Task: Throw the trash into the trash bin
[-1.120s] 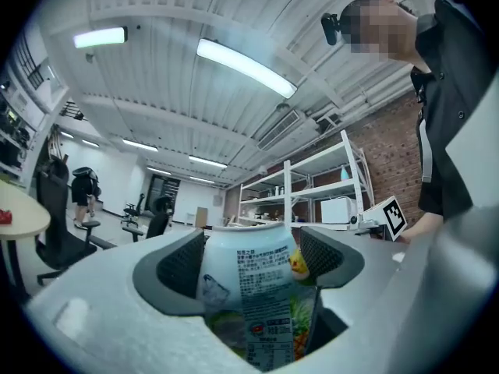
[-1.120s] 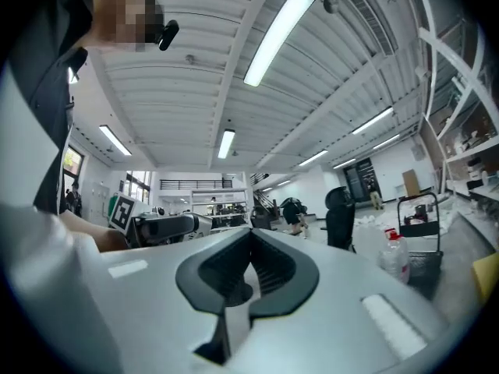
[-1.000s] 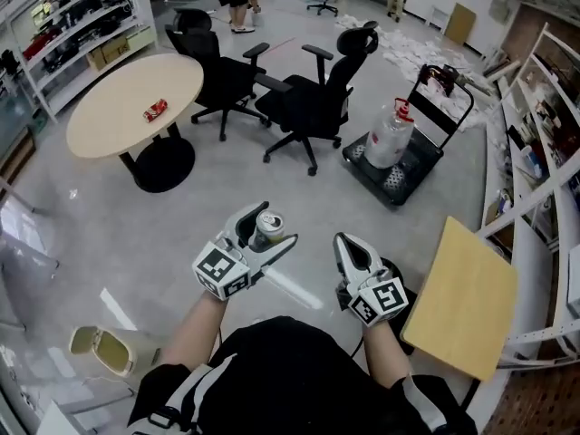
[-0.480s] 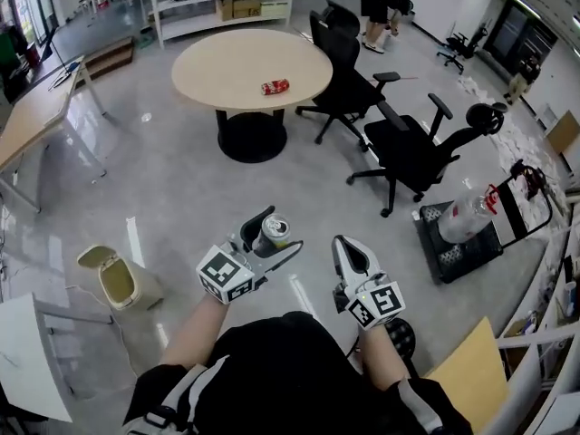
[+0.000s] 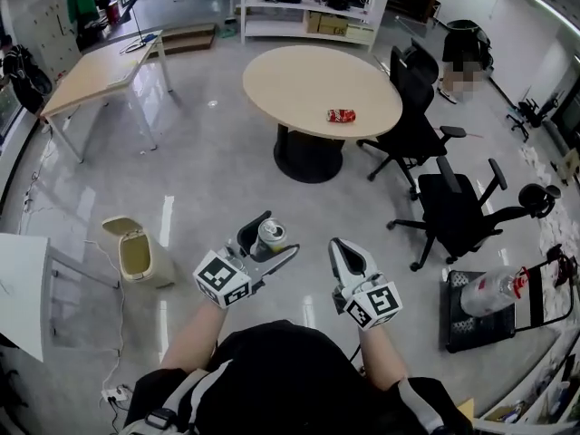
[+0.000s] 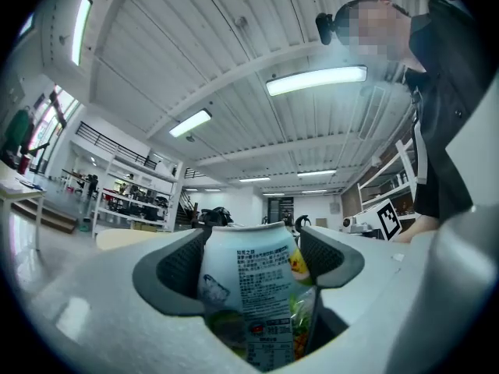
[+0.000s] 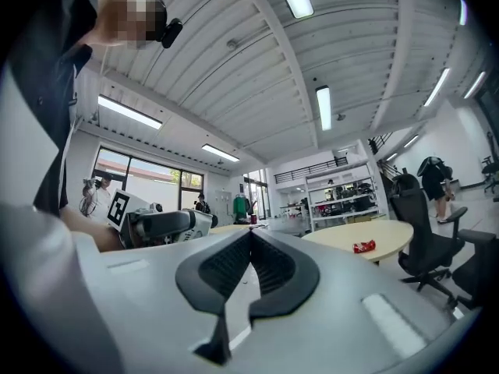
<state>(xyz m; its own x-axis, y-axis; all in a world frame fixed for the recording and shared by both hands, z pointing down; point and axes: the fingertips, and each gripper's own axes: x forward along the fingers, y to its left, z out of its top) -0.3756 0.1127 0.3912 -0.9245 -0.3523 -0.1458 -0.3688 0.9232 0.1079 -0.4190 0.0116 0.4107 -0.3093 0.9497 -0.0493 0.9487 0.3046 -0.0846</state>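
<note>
1. Left gripper (image 5: 274,239) clamps an upright can (image 5: 270,233) above the floor (image 5: 208,179).
2. Right gripper (image 5: 343,246) has its jaws pressed together, empty.
3. Bin (image 5: 138,257) stands on the floor, left of the can and well apart from it, lid up.

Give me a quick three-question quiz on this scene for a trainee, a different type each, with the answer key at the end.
1. True or false: the right gripper is shut with nothing between its jaws.
2. What does the left gripper hold? A) a drink can B) a bottle C) a cup
3. Fill in: the open trash bin stands on the floor to the person's ____.
Key: 1 true; 2 A; 3 left.
</note>
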